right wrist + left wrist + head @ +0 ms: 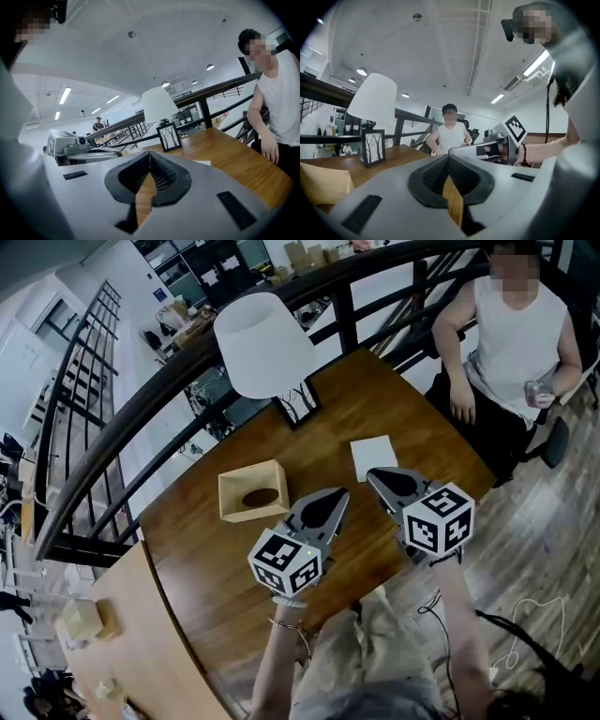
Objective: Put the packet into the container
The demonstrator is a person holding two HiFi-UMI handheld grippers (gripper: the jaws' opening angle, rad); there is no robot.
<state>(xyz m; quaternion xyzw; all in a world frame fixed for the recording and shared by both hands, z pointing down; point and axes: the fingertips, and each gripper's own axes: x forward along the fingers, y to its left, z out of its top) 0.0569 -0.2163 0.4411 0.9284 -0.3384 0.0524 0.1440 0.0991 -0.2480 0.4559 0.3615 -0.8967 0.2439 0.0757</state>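
An open wooden container [231, 508] stands on the round wooden table [375, 390], with a dark oval thing [261, 495] lying inside it. A flat white square packet [373, 456] lies on the table to the container's right, and its edge also shows in the right gripper view [201, 162]. My left gripper [341, 494] is shut and empty, its tips just right of the container. My right gripper [373, 473] is shut and empty too, with its tips at the white packet's near edge. In the left gripper view the container's pale wall [318, 185] is at lower left.
A white lamp [262, 341] and a framed tree picture [298, 403] stand at the table's far side. A person in a white sleeveless top [516, 334] sits at the far right edge. A dark railing [141, 418] curves round the table. A second table [122, 643] lies at near left.
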